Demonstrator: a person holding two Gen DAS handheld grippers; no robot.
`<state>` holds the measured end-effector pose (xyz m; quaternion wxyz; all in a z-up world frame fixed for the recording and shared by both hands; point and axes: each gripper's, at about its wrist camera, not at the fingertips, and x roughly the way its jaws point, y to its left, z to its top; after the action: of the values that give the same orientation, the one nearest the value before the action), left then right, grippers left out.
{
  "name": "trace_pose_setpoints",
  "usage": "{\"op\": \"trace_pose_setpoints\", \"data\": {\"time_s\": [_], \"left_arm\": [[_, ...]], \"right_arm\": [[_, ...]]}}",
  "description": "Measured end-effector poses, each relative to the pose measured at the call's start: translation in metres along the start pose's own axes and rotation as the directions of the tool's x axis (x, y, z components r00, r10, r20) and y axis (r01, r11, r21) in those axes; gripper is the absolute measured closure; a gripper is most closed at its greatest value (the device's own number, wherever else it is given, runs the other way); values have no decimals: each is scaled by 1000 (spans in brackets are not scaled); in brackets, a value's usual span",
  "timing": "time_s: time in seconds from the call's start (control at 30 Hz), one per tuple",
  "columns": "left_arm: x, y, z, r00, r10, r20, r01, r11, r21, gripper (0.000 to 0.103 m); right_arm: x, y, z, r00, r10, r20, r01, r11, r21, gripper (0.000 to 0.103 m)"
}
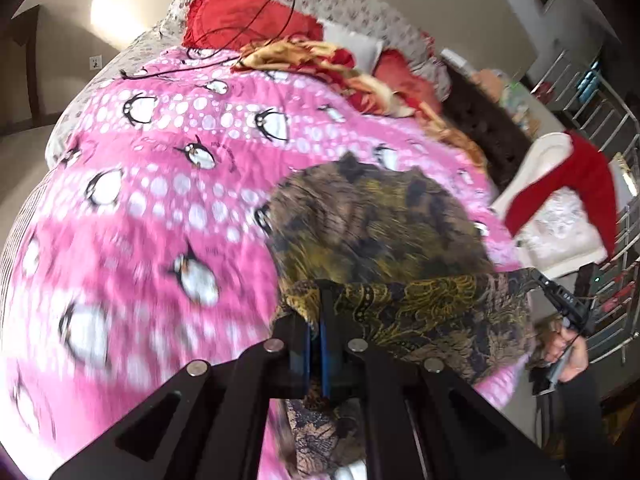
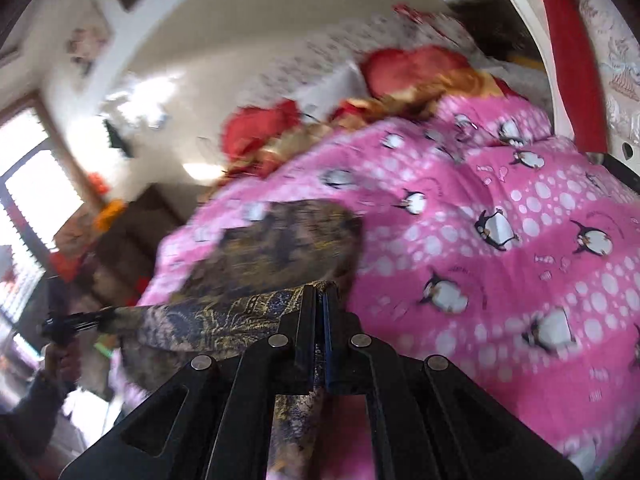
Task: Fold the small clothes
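A small dark garment with a brown, gold and black print (image 1: 372, 232) lies partly on a pink penguin-print blanket (image 1: 152, 184). My left gripper (image 1: 318, 292) is shut on one corner of its near edge. My right gripper (image 2: 320, 292) is shut on the other corner, and the garment (image 2: 276, 248) shows there too. The near edge is stretched taut between both grippers, lifted above the blanket (image 2: 500, 240). The right gripper also shows at the far right of the left wrist view (image 1: 536, 276), and the left gripper shows at the left of the right wrist view (image 2: 108, 316). Both views are motion-blurred.
Red cushions (image 1: 240, 12) and a crumpled red-and-gold cloth (image 1: 320, 64) lie at the head of the bed. A white chair with a red garment (image 1: 576, 184) stands beside the bed. Metal railings (image 1: 608, 120) are behind it. A window (image 2: 28, 184) is at the left.
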<state>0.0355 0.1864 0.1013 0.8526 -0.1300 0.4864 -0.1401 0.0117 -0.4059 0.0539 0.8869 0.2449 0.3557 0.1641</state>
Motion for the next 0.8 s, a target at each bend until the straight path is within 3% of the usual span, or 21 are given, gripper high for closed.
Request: {"op": "trace_pose_setpoints", "data": {"time_s": [0.23, 0.4, 0.5, 0.57, 0.67, 0.77, 0.8], "left_arm": [[57, 26, 28, 995, 93, -43, -93, 996, 8, 96], [89, 50, 22, 991, 52, -125, -62, 995, -73, 92], [81, 55, 19, 993, 20, -116, -30, 996, -89, 81], [69, 58, 20, 994, 45, -100, -53, 995, -87, 52], [35, 52, 21, 997, 68, -36, -70, 994, -80, 50], [10, 10, 6, 993, 101, 53, -103, 994, 23, 51], [9, -7, -1, 993, 100, 63, -104, 993, 63, 55]], "right_arm": [[74, -15, 28, 991, -95, -97, 99, 995, 35, 93], [106, -23, 27, 979, -101, -179, 111, 993, 45, 92], [99, -31, 27, 982, -76, -176, 97, 989, 114, 88], [83, -33, 29, 987, -68, -146, 89, 985, 149, 85], [49, -27, 32, 989, -113, -99, 127, 982, 138, 85], [28, 4, 29, 982, -175, -76, 178, 984, 30, 85], [27, 23, 26, 982, -174, -73, 172, 985, -32, 85]]}}
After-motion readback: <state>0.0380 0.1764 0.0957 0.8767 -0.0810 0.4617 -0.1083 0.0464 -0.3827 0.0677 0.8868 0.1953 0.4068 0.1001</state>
